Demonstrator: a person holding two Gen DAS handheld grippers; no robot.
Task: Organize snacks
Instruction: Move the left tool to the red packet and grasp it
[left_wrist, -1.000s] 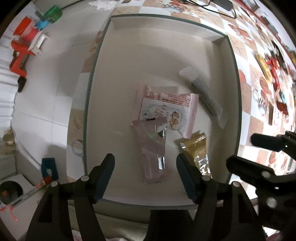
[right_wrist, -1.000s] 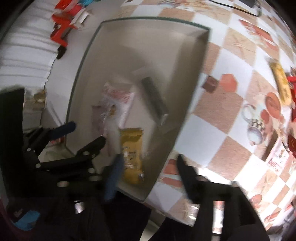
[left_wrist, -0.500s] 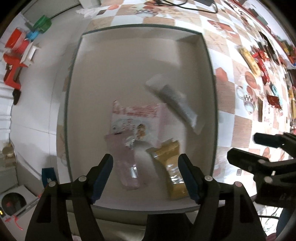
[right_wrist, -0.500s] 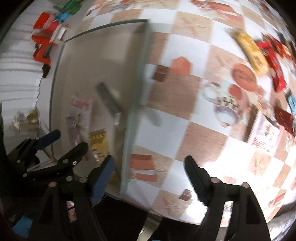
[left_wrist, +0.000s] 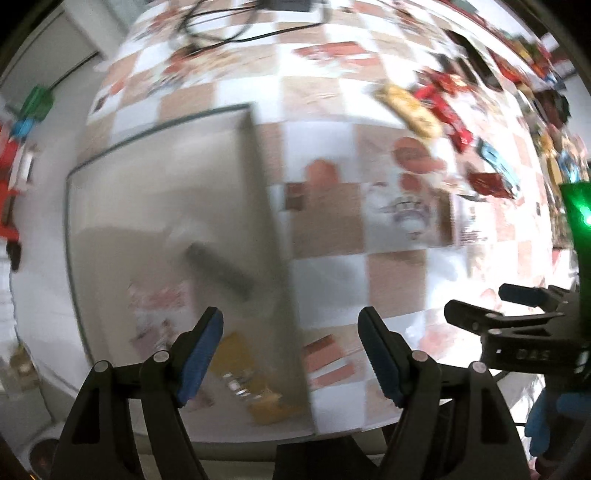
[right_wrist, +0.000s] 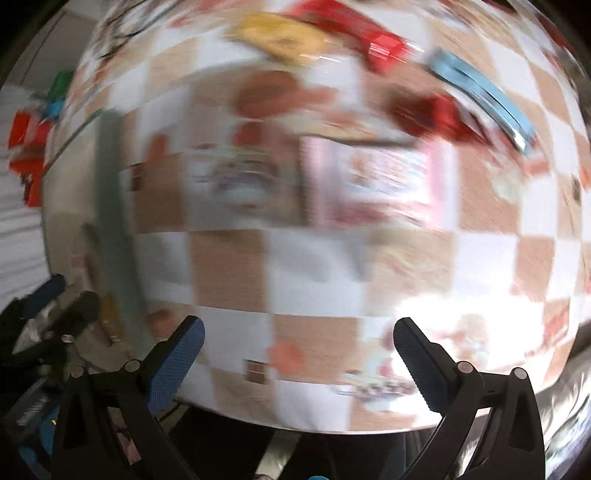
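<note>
Left wrist view, left to right: red and green objects (left_wrist: 11, 162) sit blurred at the far left edge of the frame. A shallow beige tray (left_wrist: 162, 155) with a dark green rim fills the left half. Inside it, a dark wrapped bar (left_wrist: 221, 271) lies diagonally at centre left, a pink-and-white packet (left_wrist: 157, 306) sits lower left of it, and a gold packet (left_wrist: 255, 387) lies in the tray's near corner at the bottom centre. The left gripper (left_wrist: 291, 325) hangs over the tray's right wall with its blue-padded jaws spread wide, holding nothing. To the right stretches a checkered tablecloth (left_wrist: 399, 277); loose snacks (left_wrist: 443, 107) are scattered across the upper right. The right gripper (left_wrist: 491, 306) shows at the right edge.

Right wrist view, heavily blurred, left to right: the tray's edge (right_wrist: 110, 206) runs down the left side. A pink packet (right_wrist: 380, 181) lies on the cloth at centre. A yellow packet (right_wrist: 280, 37), a red packet (right_wrist: 369, 44) and a blue packet (right_wrist: 484, 92) line the top. The right gripper (right_wrist: 295, 332) is at the bottom, jaws wide and empty.
</note>
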